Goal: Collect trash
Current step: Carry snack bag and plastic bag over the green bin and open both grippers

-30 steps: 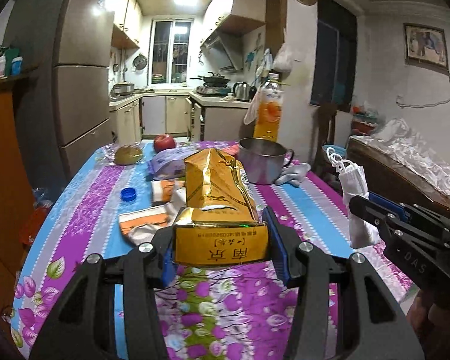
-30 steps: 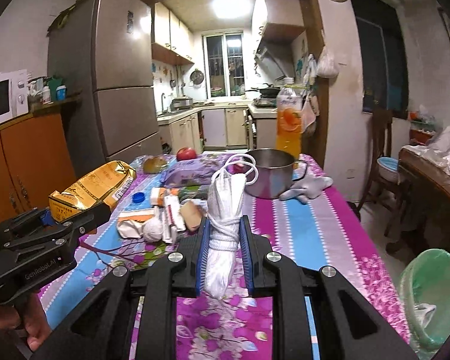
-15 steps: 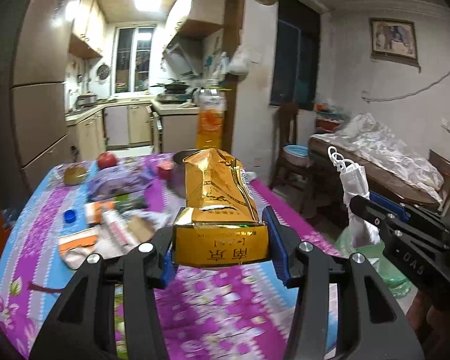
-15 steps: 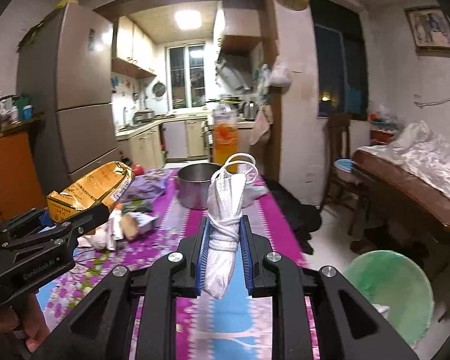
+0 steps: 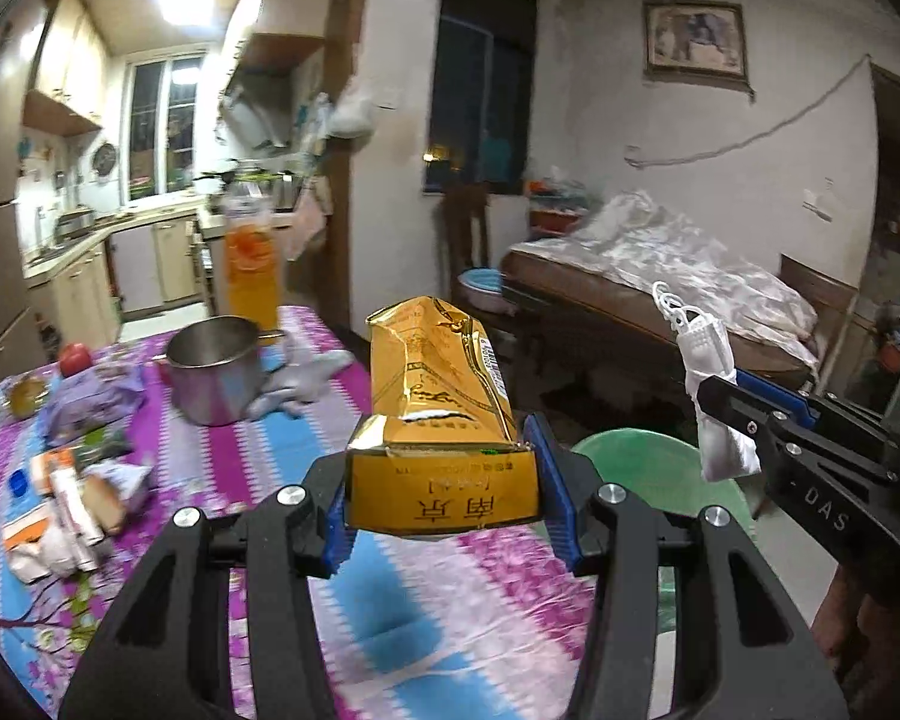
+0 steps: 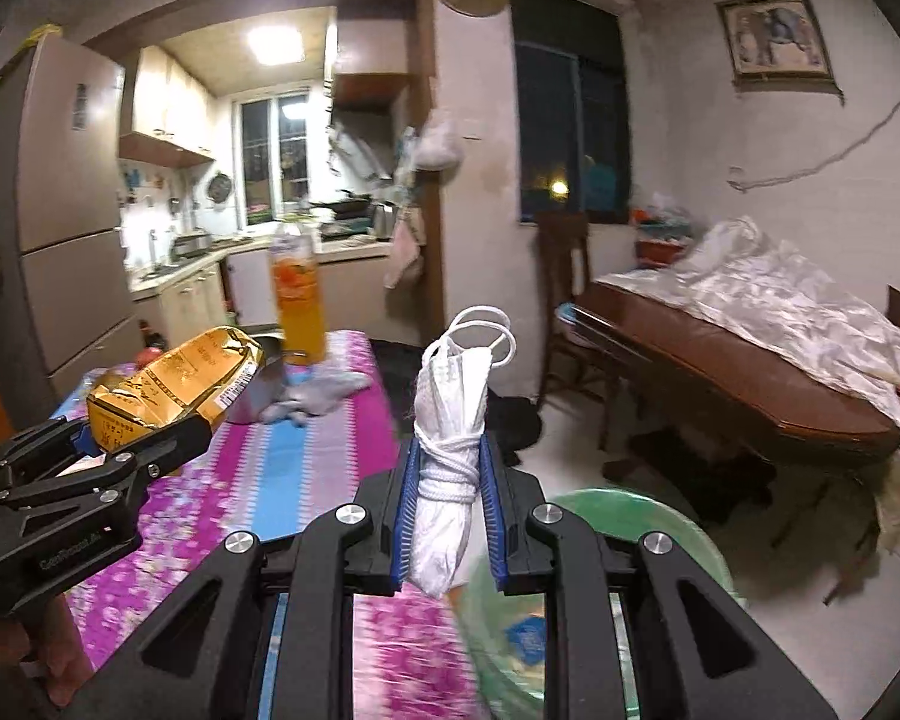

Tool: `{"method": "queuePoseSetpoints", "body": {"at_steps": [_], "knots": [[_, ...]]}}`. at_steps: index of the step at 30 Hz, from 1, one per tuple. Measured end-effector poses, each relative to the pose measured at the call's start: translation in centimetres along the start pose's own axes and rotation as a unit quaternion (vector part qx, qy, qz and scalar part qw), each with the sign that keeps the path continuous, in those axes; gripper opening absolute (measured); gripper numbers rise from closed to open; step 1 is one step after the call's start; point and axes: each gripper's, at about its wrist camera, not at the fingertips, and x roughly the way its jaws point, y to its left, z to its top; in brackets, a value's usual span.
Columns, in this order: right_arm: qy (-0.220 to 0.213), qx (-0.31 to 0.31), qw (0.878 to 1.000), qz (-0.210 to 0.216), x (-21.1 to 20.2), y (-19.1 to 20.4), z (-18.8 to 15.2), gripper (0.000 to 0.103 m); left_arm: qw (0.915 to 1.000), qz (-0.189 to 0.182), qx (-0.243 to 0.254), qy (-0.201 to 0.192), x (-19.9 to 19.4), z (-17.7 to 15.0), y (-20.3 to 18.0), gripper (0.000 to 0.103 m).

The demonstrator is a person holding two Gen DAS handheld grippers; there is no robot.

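Observation:
My left gripper [image 5: 444, 498] is shut on a crumpled gold foil packet [image 5: 438, 408] and holds it above the table's right edge; the packet also shows in the right wrist view [image 6: 174, 384]. My right gripper [image 6: 447, 516] is shut on a rolled white face mask [image 6: 450, 456] tied with its ear loops, also seen in the left wrist view [image 5: 711, 396]. A green bin [image 6: 660, 540] stands on the floor just right of the table, below and ahead of both grippers; it shows in the left wrist view [image 5: 654, 468] too.
The table with a purple and blue floral cloth [image 5: 390, 594] carries more scraps and wrappers [image 5: 66, 498], a steel pot [image 5: 213, 369], an orange drink bottle [image 5: 249, 276] and an apple [image 5: 75, 357]. A bed [image 6: 750, 354] and a chair [image 6: 564, 276] stand to the right.
Both grippers have swung to the right with their loads, away from the table's middle towards its right edge. The green bin has come into view below them.

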Motion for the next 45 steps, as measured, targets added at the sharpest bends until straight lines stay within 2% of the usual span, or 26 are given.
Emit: {"method": "queuePoseSetpoints", "body": {"at_steps": [6, 12, 17, 23, 27, 32, 38, 45], "knots": [[0.028, 0.023, 0.999, -0.031, 1.2, -5.8, -0.9, 0.021, 0.9989, -0.038, 0.014, 0.025, 3.1, 0.3, -3.9, 0.048], [0.045, 0.04, 0.997, -0.049, 2.4, -9.7, -1.7, 0.021, 0.9969, -0.057, 0.035, 0.04, 5.6, 0.3, -7.8, 0.048], [0.071, 0.057, 0.995, -0.051, 3.9, -12.1, -2.5, 0.021, 0.9946, -0.07, 0.044, 0.063, 7.9, -0.1, -10.0, 0.048], [0.13, 0.088, 0.987, -0.033, 6.9, -16.4, -3.6, 0.021, 0.9899, -0.079, 0.052, 0.106, 11.1, -0.5, -12.1, 0.048], [0.174, 0.098, 0.98, -0.021, 9.4, -18.7, -4.9, 0.021, 0.9854, -0.084, 0.053, 0.138, 13.0, -1.1, -12.5, 0.048], [0.211, 0.11, 0.971, -0.012, 11.3, -19.7, -6.6, 0.021, 0.9803, -0.079, 0.049, 0.175, 15.0, -2.0, -12.2, 0.048], [0.233, 0.112, 0.966, -0.012, 12.4, -20.9, -7.4, 0.021, 0.9771, -0.07, 0.037, 0.197, 16.4, -2.5, -11.2, 0.048], [0.241, 0.109, 0.964, -0.014, 12.7, -21.4, -8.0, 0.021, 0.9752, -0.067, 0.04, 0.207, 17.0, -2.7, -11.6, 0.048]]}}
